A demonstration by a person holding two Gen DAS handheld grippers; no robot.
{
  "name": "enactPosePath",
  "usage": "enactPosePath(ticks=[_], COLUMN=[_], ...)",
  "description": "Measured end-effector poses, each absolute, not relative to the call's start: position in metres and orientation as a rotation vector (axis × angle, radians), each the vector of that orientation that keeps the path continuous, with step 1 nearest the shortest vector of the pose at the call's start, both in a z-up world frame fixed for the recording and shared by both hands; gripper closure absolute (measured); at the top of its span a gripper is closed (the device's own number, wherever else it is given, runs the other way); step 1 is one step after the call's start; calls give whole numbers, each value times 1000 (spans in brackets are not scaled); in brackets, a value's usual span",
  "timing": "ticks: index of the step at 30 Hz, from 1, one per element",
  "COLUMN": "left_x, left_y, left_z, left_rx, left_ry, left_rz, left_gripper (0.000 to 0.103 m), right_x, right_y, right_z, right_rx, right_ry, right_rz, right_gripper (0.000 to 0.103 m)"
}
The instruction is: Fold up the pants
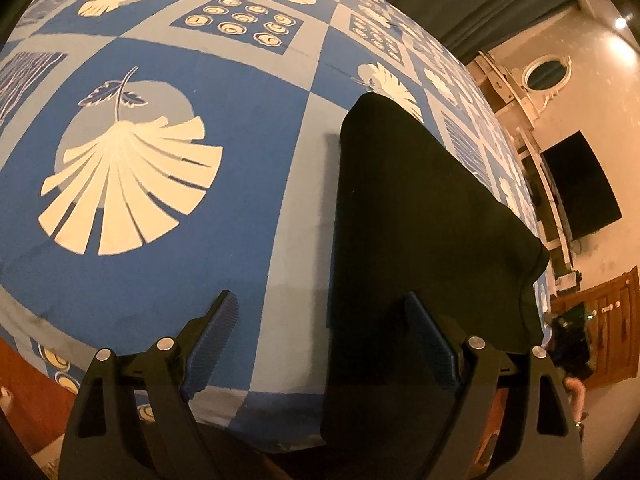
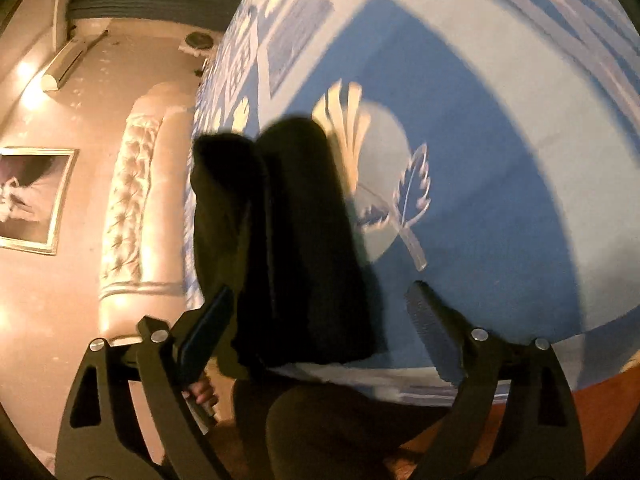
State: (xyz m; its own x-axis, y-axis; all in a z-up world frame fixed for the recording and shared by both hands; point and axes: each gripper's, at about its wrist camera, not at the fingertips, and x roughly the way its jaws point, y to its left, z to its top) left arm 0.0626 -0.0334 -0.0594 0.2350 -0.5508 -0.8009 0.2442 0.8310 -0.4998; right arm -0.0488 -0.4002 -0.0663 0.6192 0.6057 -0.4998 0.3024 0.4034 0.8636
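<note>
One pair of black pants point(image 1: 420, 220), folded into a flat stack, lying near edge of bed point(image 1: 248, 128) on blue leaf-print cover. Left gripper point(image 1: 320, 332) spread wide, empty, one finger over the fabric. Right gripper point(image 2: 320, 312) likewise wide apart, pants between fingers, pads not pressing.

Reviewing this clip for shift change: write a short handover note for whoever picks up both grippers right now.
Left gripper: open, holding nothing, beside the near edge of the black pants.
Right gripper: open, pads clear of the pants lying between them.
Pants: folded into a narrow stack on the blue patterned bedspread, near its edge.
Done: the pants look folded and are released.
Left: check the fold is tidy; one more fold if a smaller bundle is wanted.
</note>
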Motion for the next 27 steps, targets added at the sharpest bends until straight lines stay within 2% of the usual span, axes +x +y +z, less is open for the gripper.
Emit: enactPosePath(ticks=[13,20,24,25,27], left_x=[55,56,59,61,62], left_y=[-30,-36,-34,-34,-33], left_z=[-69,-91,-97,-98,-100], left_rx=[-359,-577,-611,-629,-649], left_ry=[1272,1472,1469,1470,1472], left_rz=[-607,-787,-791,-792,-802], left_gripper=[17,17,17,17,17], right_x=[-34,-23,-23,-23,-23], right_y=[-386,-380,-383,-383,-381], right_z=[-69,-65,-66,-67,-68], right_rx=[1164,1122,1124,1115,1087], right_ry=[949,967,962,967,984], right_rz=[431,451,472,471,449], right_gripper=[13,13,13,15,29])
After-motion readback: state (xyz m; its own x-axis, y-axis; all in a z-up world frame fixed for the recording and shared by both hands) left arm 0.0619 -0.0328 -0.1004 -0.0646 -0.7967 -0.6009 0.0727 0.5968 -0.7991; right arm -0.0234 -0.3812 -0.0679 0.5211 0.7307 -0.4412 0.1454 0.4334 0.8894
